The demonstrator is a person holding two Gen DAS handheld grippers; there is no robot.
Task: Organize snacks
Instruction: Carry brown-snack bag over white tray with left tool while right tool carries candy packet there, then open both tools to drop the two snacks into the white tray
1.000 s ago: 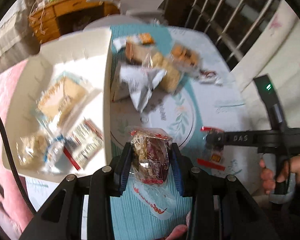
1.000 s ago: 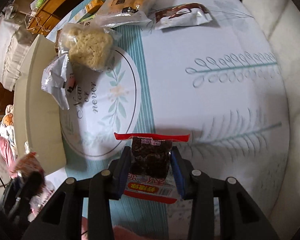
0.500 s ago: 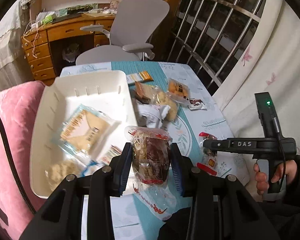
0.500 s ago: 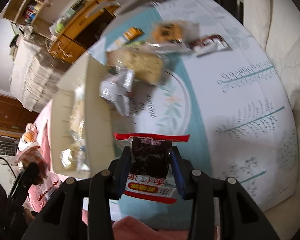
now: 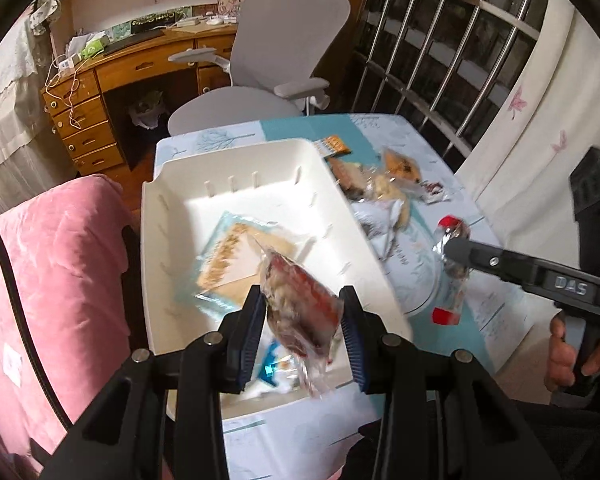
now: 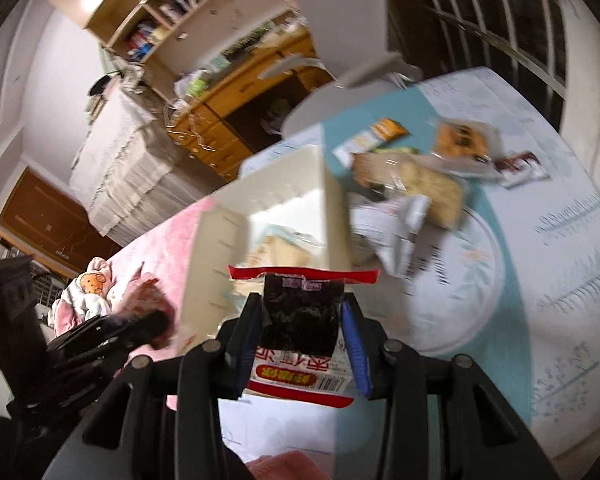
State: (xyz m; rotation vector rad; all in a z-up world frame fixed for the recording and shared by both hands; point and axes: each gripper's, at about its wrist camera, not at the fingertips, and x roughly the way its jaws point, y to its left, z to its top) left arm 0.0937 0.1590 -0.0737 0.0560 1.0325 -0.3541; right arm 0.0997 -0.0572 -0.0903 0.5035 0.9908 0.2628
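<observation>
Both hand-held grippers risen, left clamping snack over bin, right clamping packet.

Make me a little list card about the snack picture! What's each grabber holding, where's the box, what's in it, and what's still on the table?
left gripper: shut on a clear nut-bar packet, held over the bin
right gripper: shut on a dark red-edged packet
bin: white, on the table, beside a pink cushion
in the bin: a flat cracker packet, plus others partly hidden
still on the table: a loose pile of wrapped snacks right of the bin
behind: a grey chair
</observation>
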